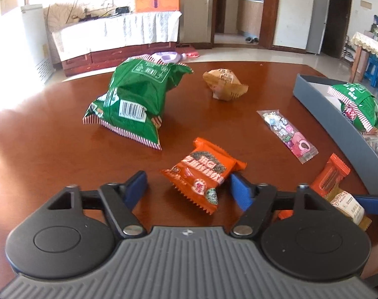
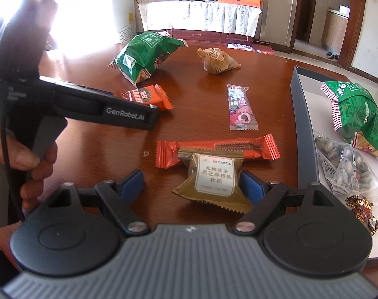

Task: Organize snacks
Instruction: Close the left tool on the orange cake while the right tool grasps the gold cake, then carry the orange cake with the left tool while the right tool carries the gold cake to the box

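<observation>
Two claws, both spread. Left claw [image 1: 189,186] flanks the orange seed packet [image 1: 203,174] at lower centre; contact cannot be confirmed. Right claw [image 2: 191,186] flanks the gold-brown cake packet [image 2: 212,179], which overlaps a long orange bar [image 2: 238,147]. Large green bag [image 1: 136,99] lies upper centre on the counter [image 1: 52,137]. Grey tray [image 2: 305,129], right edge, holds a second green bag [image 2: 355,112] and a clear seed pouch [image 2: 343,164].
</observation>
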